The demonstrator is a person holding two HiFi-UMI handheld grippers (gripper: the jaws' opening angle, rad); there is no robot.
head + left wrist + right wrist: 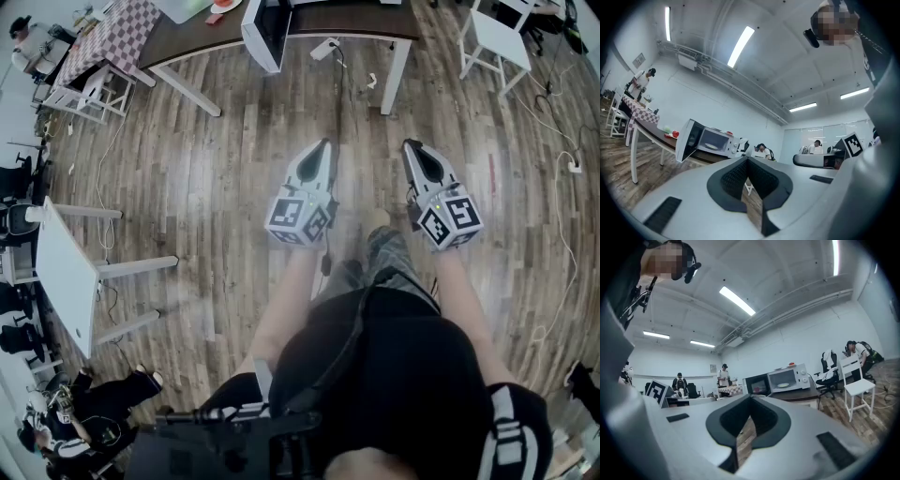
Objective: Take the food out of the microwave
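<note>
Wood-plank floor [234,169]; white microwave [717,138] open on a dark table [356,21]. Its pale plate [711,146] looks light, brittle: I'd pinch the rim. Left gripper [324,143], right gripper [411,145]: jaws closed, empty.

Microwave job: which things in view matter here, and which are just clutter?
Job:
- microwave, door open
- plate inside it
- left gripper and right gripper, both shut and empty, held well short of the microwave

Clutter:
- white chair
- checkered tablecloth
- white desk
</note>
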